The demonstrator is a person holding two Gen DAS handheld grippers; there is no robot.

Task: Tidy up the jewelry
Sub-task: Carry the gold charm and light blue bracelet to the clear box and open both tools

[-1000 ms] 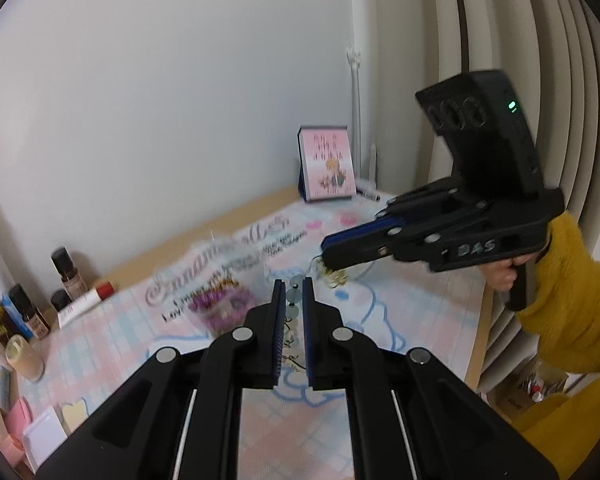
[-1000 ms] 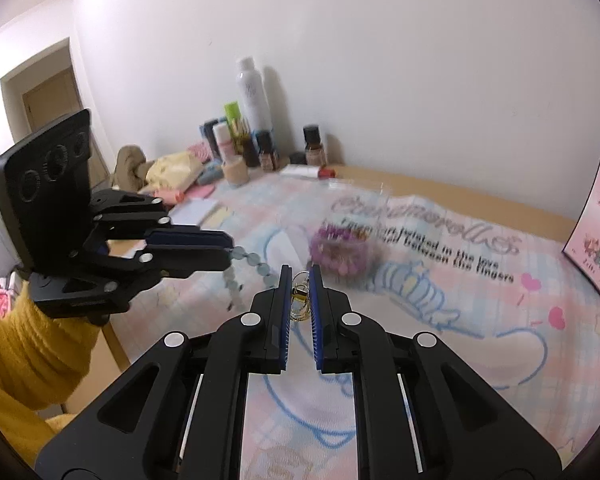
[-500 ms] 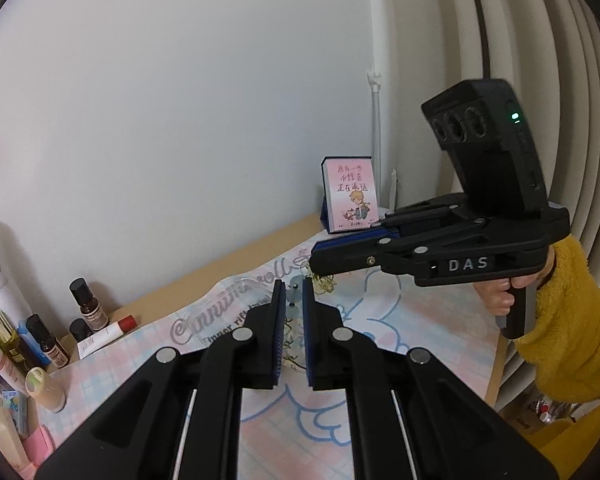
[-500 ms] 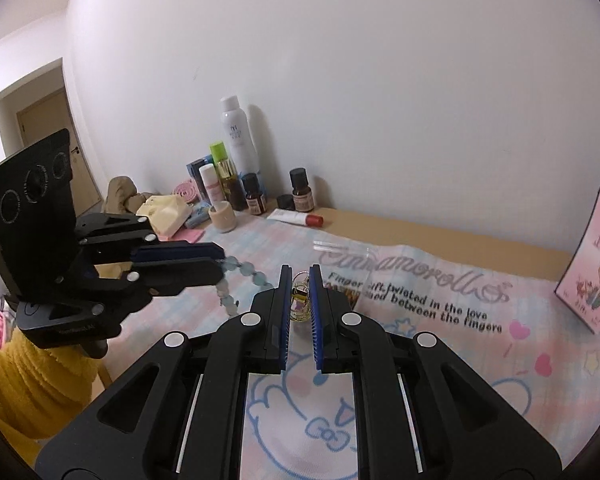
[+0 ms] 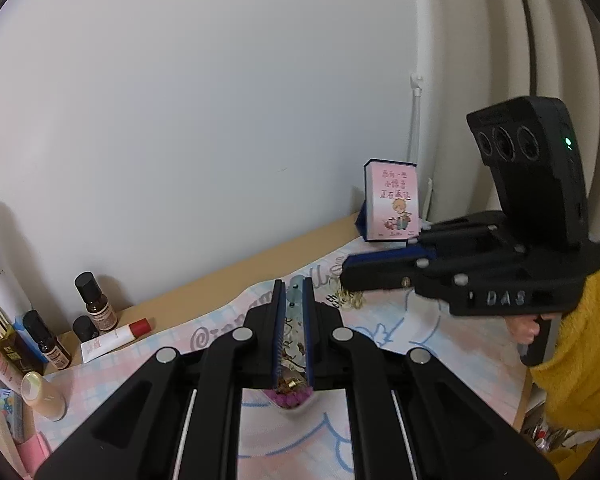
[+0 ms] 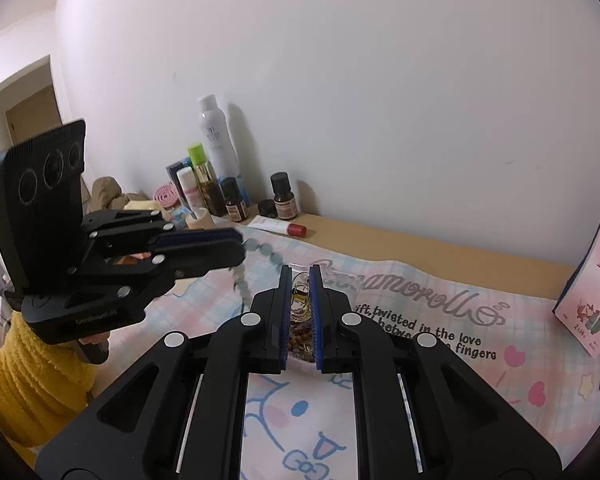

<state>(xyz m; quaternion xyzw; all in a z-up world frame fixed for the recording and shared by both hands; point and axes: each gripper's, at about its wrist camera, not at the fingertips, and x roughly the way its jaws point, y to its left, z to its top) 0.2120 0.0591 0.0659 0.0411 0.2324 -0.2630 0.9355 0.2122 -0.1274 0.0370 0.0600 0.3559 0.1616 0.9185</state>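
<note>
A wooden table (image 6: 440, 252) under a pastel cartoon mat: left gripper (image 5: 292, 300) pinches a pale-green bead bracelet (image 6: 256, 252), right gripper (image 6: 300, 292) grips a gold chain (image 5: 350, 300). Both hang above the clear jewelry container (image 6: 300, 344); lowering them in looks next.

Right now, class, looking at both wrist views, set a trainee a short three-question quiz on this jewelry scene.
1. True or false: the left gripper holds a pale green bead bracelet.
2. What hangs in the right gripper jaws? A) gold chain B) wristwatch C) hairbrush
3. Fill in: the white tube lying by the brown bottles has a ____ cap.
Key: 1 true; 2 A; 3 red.
</note>
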